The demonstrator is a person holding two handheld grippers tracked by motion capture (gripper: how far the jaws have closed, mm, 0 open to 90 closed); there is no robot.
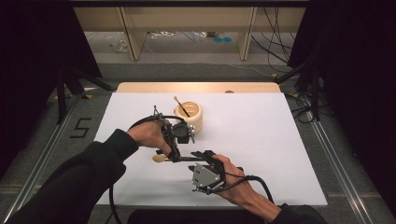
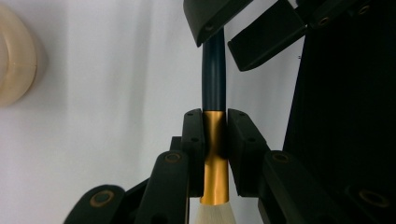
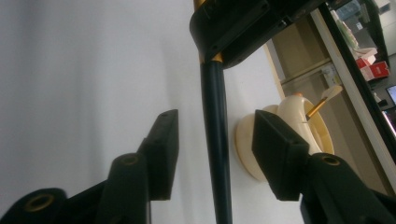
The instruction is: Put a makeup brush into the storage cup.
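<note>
Between your left gripper's (image 2: 215, 154) black fingers (image 2: 193, 140) you see the brush (image 2: 214, 84): gold band, dark teal-blue handle above them, white bristles below. Between your right gripper's (image 3: 217, 140) black fingers (image 3: 163, 149) the handle runs dark blue. Beyond them stands a cream cup (image 3: 299, 135), plain, on a white table (image 1: 261, 140).

Bright even light (near jaws blurred).
</note>
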